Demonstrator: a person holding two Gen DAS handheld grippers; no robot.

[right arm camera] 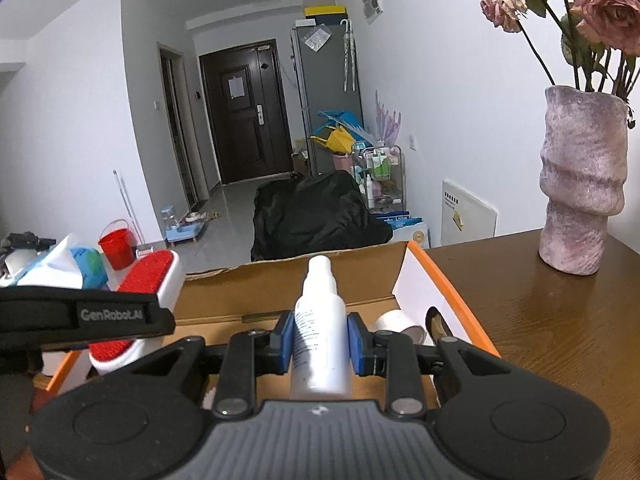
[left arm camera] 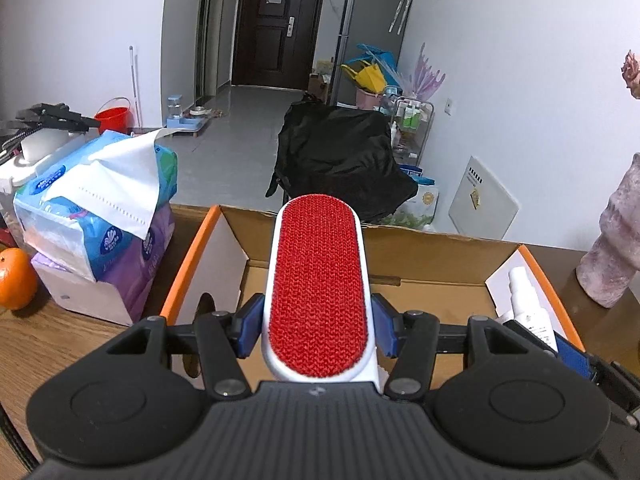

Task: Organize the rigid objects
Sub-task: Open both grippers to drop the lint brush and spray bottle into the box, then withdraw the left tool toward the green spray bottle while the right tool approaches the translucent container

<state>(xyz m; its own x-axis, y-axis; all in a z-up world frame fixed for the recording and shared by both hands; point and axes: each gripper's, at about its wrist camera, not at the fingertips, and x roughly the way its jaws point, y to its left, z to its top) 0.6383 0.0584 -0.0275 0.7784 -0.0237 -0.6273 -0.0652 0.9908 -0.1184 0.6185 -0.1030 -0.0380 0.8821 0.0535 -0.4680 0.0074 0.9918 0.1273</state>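
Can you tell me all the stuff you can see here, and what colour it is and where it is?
lint brush: 1, red pad on white body, held over the box
spray bottle: 1, white, held over the box's right side
cardboard box: 1, brown with orange edges, open on the table
tape roll: 1, whitish, inside the box
tissue packs: a stack, blue and purple, left of the box
orange: 1, orange, far left on the table
vase: 1, pink-purple, with dried roses, on the table at right
table: 1, brown wood
left hand-held gripper: 1, black with blue pads, shut on the lint brush
right hand-held gripper: 1, black with blue pads, shut on the spray bottle
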